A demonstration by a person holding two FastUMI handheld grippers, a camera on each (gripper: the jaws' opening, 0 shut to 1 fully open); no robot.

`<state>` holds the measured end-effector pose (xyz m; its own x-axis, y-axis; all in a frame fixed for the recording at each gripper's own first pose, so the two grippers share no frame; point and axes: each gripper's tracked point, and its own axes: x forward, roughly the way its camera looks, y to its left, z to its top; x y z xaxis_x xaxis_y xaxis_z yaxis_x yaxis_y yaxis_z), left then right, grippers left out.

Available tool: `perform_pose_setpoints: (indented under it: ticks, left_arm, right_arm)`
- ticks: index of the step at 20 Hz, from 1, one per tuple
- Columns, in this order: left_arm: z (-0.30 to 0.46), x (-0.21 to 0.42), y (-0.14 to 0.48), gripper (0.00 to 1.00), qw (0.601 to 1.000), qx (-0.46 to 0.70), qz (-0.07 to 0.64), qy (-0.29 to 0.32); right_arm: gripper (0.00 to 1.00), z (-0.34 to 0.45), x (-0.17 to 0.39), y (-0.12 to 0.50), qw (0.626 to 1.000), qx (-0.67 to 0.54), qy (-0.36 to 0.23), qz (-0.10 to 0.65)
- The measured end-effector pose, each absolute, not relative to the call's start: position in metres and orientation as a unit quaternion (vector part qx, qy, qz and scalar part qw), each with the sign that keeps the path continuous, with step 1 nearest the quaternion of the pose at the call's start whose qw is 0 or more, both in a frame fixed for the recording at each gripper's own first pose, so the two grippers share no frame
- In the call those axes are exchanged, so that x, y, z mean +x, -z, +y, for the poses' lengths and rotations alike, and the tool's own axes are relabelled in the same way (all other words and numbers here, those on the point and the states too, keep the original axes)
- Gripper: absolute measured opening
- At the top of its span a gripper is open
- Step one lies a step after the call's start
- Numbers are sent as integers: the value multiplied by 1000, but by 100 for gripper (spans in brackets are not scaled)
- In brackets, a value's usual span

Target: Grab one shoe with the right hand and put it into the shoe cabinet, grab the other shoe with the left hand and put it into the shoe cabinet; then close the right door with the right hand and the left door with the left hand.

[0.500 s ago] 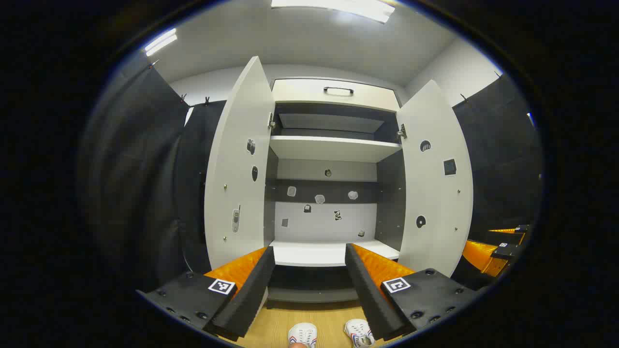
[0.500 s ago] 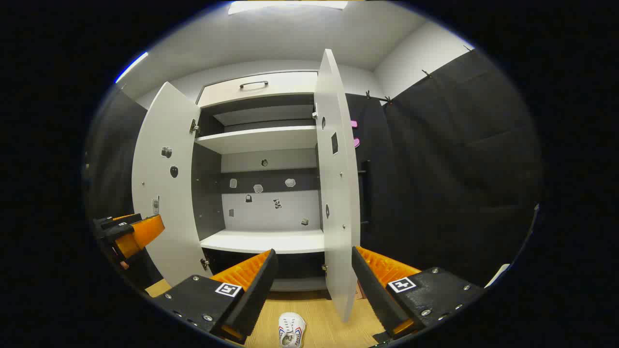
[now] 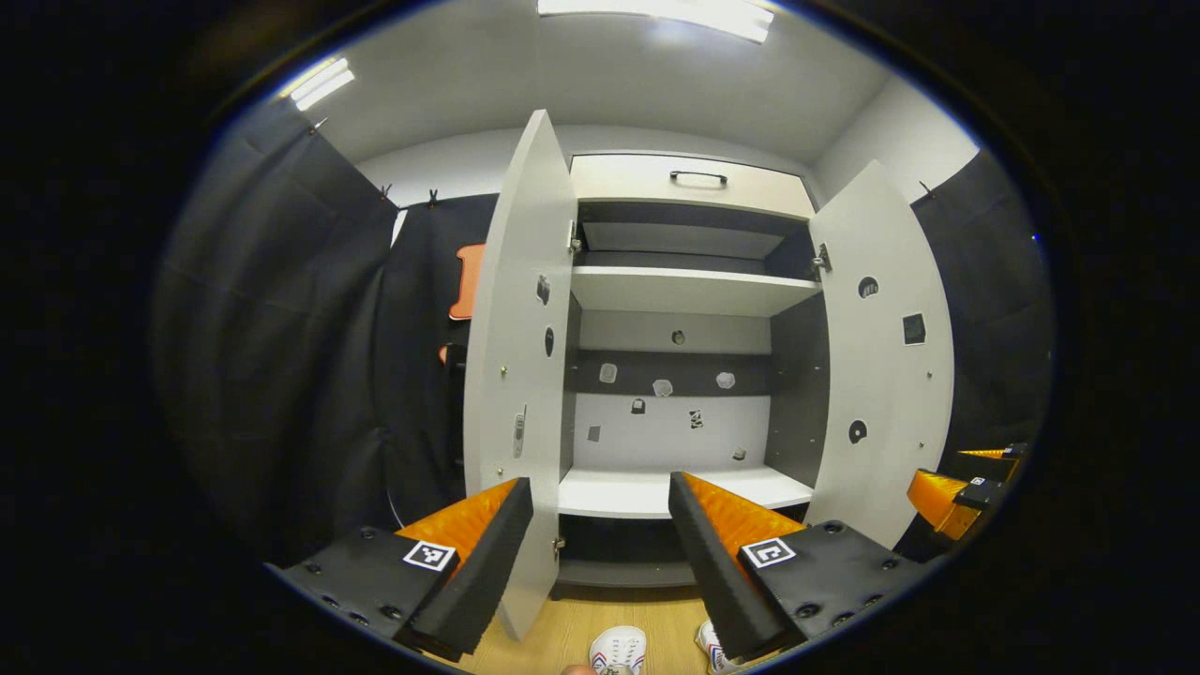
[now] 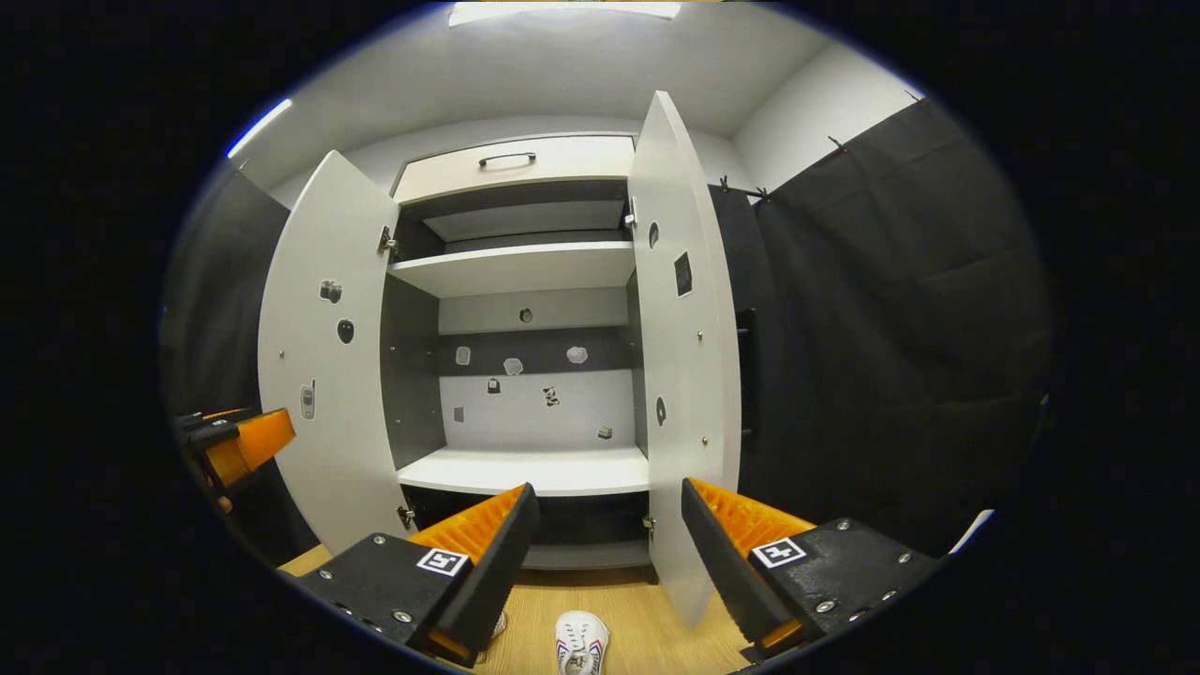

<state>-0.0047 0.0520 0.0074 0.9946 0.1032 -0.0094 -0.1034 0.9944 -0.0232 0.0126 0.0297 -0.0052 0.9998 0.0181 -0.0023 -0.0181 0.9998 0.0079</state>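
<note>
Both jaws gape empty before open shoe cabinet [image 3: 689,492]; shoes [image 3: 617,649] on floor [image 4: 647,633]

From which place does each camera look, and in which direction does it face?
Left gripper view: rides on the left tool, faces the open shoe cabinet; its own two fingers show at the bottom, the right tool at the right edge.
Right gripper view: rides on the right tool, faces the same cabinet from further right; the left tool shows at the left edge.
Both share the cabinet, both open doors and a white shoe on the floor.
</note>
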Motion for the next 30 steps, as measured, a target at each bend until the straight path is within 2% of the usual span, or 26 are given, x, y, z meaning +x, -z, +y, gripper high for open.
perform_pose_setpoints:
  ticks: [5, 9, 18, 26, 28, 30]
  left_arm:
    - [42, -8, -2, 95, 999, -23, 0, -47]
    - [16, -3, 7, 95, 999, -42, 11, -17]
    - [16, -3, 11, 95, 999, -27, 23, -2]
    - [45, -16, 8, 95, 999, -13, 21, -23]
    - [55, -19, 10, 95, 999, -8, 26, -31]
    - [66, -24, 14, 95, 999, -5, 31, -42]
  right_arm:
    - [94, 23, 8, 13, 1000, 9, -9, 10]
    - [94, 14, 3, 39, 999, 4, 3, 37]
    - [95, 26, 13, 198, 979, 44, 17, 198]
    - [94, 35, 24, 354, 945, -54, 7, 323]
    - [92, 42, 31, 386, 933, -73, -4, 352]
    - [86, 36, 34, 411, 920, -79, 10, 385]
